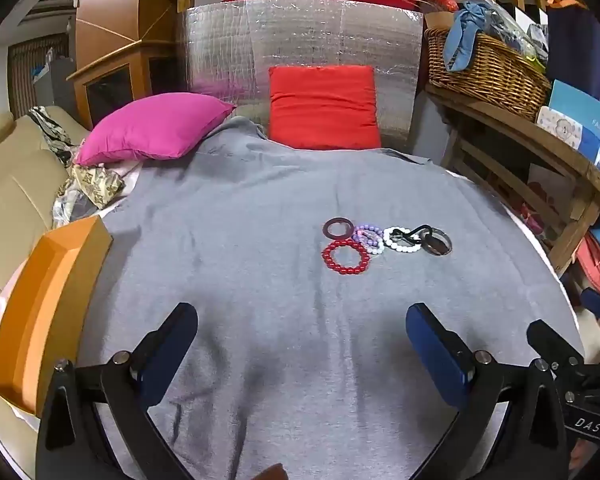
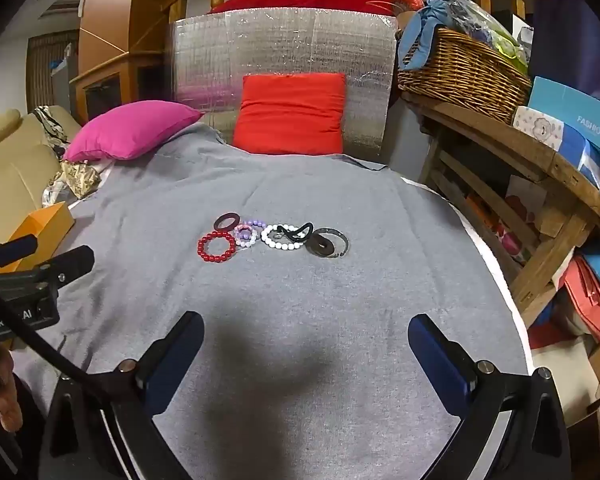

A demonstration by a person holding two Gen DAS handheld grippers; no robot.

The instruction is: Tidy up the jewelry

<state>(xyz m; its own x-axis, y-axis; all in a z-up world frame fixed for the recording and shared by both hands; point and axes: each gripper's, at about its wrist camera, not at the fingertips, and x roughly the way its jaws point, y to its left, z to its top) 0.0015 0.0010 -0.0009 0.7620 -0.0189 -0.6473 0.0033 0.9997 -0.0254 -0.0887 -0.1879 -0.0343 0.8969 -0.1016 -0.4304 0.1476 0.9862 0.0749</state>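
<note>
Several bracelets lie in a row on the grey cloth (image 1: 228,240): a red bead bracelet (image 1: 345,256) (image 2: 216,246), a dark maroon ring (image 1: 338,228) (image 2: 225,221), a purple bead bracelet (image 1: 369,237) (image 2: 246,234), a white bead bracelet (image 1: 402,239) (image 2: 281,236), and black bands (image 1: 436,242) (image 2: 326,242). An open orange box (image 1: 40,312) (image 2: 40,226) sits at the cloth's left edge. My left gripper (image 1: 302,328) is open and empty, well short of the bracelets. My right gripper (image 2: 306,336) is open and empty, also short of them. The left gripper also shows in the right wrist view (image 2: 46,258).
A pink pillow (image 1: 156,126) and a red pillow (image 1: 324,108) lie at the far end against a silver foil panel (image 1: 300,36). A wicker basket (image 1: 484,72) and boxes sit on a wooden shelf (image 1: 540,140) at right. A beige sofa (image 1: 8,184) is at left.
</note>
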